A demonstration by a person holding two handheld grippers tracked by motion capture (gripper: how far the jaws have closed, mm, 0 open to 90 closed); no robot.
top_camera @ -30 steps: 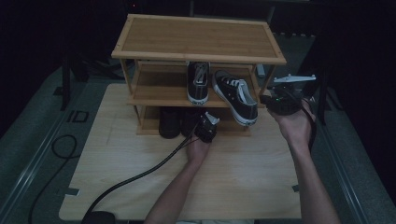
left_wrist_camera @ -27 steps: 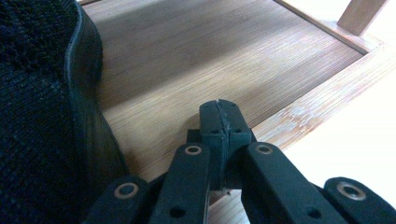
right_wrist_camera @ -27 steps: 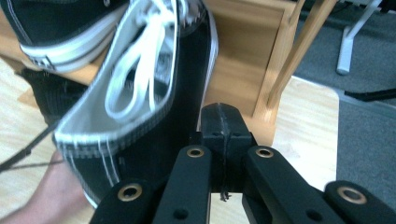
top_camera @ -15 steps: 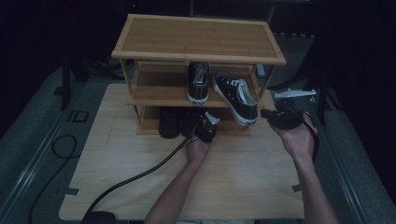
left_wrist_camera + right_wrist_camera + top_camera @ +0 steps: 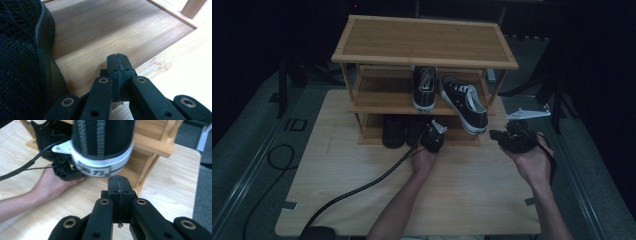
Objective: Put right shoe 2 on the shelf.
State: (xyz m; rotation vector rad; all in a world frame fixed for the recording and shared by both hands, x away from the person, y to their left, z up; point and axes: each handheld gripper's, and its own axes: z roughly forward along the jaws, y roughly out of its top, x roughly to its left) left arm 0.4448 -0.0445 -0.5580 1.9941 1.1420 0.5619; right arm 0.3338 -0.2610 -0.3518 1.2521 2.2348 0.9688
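Observation:
A wooden shoe rack (image 5: 427,42) stands on the table. Its middle shelf carries a black-and-white sneaker (image 5: 424,89) and a second sneaker (image 5: 466,106) that lies askew, its heel (image 5: 102,147) hanging over the shelf's front edge. Black shoes (image 5: 394,131) sit on the bottom shelf. My left gripper (image 5: 428,134) is shut and empty, its tip (image 5: 117,58) over the bottom shelf board (image 5: 112,27) just right of a black shoe (image 5: 22,62). My right gripper (image 5: 494,136) is shut and empty, its tip (image 5: 119,181) just below the overhanging heel.
A rack post (image 5: 146,172) stands right behind the right gripper's tip. The left gripper's black cable (image 5: 362,187) trails across the light wooden table (image 5: 337,165) toward its near edge. Dark floor surrounds the table.
My right gripper has come down and nearer to me, from beside the middle shelf to just under the overhanging sneaker's heel. The left gripper has stayed put.

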